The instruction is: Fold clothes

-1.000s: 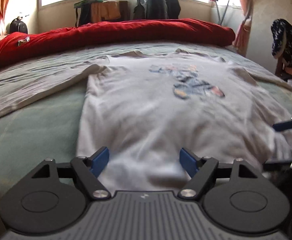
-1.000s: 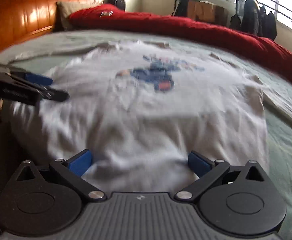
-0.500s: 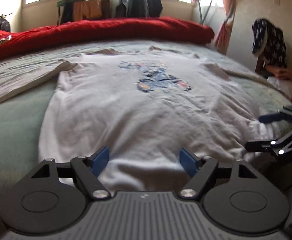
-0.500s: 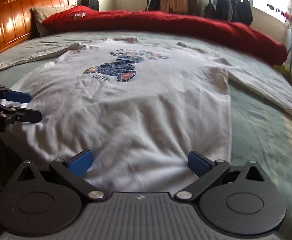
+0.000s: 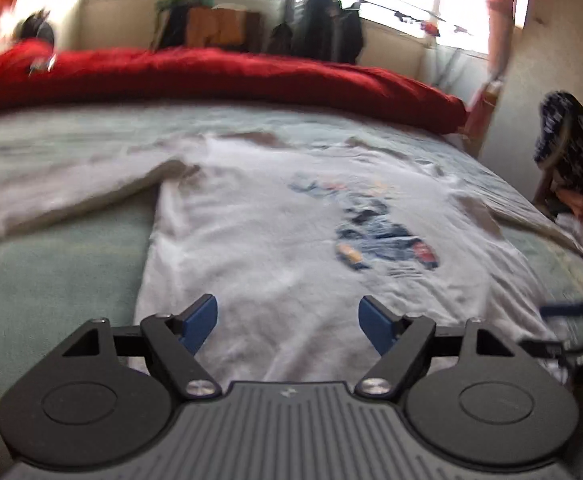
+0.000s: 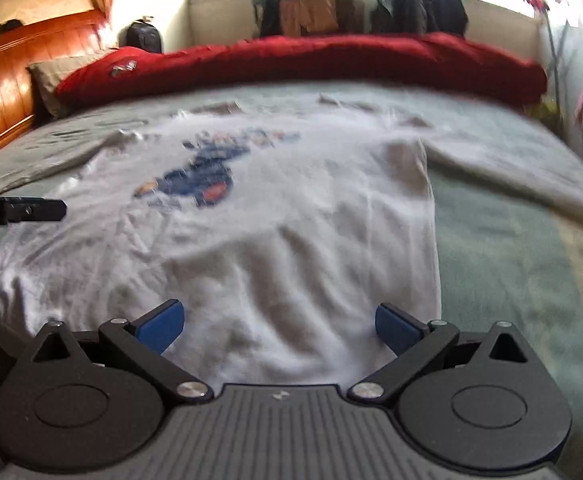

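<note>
Both cameras have swung sideways across the green bed (image 5: pixel 51 272). White printed shirt (image 6: pixel 291 216) lies flat before a red duvet (image 5: pixel 211 76). Left gripper (image 5: pixel 287 320) and right gripper (image 6: pixel 279 322) stand spread, empty.

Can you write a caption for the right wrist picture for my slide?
Open right gripper above the hem of a white long-sleeved shirt spread flat on a green bed.

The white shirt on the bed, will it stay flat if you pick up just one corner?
Probably not. The white shirt already wrinkles and follows the bed, so it looks soft and would likely droop. It seems thin, so probably light.
</note>
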Available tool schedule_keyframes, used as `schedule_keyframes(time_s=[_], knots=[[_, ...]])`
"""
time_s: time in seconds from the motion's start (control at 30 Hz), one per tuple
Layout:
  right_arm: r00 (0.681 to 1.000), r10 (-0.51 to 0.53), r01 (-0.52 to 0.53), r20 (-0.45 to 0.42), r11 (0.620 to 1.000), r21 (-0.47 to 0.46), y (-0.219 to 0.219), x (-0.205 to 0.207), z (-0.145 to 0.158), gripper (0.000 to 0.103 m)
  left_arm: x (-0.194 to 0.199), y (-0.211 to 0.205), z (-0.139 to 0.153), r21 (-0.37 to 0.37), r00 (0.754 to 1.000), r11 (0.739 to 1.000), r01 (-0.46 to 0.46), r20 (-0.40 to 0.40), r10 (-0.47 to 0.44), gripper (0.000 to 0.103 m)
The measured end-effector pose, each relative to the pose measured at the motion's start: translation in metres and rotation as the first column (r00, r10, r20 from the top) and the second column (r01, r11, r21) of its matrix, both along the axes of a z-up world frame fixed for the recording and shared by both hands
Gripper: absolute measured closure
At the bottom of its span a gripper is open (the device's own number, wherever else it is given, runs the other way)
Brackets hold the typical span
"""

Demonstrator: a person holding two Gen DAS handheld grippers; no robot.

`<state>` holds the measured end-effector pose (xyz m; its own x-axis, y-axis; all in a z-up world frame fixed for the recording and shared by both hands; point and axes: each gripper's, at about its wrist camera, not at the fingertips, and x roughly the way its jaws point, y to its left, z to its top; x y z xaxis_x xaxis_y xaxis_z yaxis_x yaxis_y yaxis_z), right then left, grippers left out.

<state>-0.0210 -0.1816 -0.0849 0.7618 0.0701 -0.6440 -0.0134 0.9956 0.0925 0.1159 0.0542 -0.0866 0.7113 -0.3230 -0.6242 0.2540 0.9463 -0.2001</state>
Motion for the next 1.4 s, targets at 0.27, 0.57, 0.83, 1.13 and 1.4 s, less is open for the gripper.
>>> schedule_keyframes(time_s=[0.27,0.57,0.83,1.13,1.4], knots=[[1.0,0.016,-0.016,-0.003,0.999,-0.032,0.001,-0.011,-0.009,0.0,-0.006,0.021,0.015,-0.031,0.998,1.0,-0.003,-0.06,0.001,0.025],[1.0,0.013,-0.013,0.0,0.999,-0.044,0.002,-0.013,-0.007,0.0,0.045,0.008,0.012,-0.041,0.996,0.998,-0.047,-0.075,0.044,0.023],[0.987,0.015,-0.009,0.163,0.999,-0.042,-0.021,0.01,0.041,0.0,0.022,0.013,0.014,-0.04,0.991,0.994,-0.106,-0.089,0.102,0.022],[0.984,-0.041,0.051,0.171,0.997,-0.055,-0.058,0.165,0.039,0.0,0.02,0.015,0.028,-0.028,0.989,0.991,-0.134,-0.072,0.132,0.021],[0.995,-0.086,0.081,0.049,0.992,0.097,-0.081,0.172,-0.001,0.0,0.029,0.011,0.018,-0.041,0.99,0.992,-0.117,-0.088,0.113,0.021]])
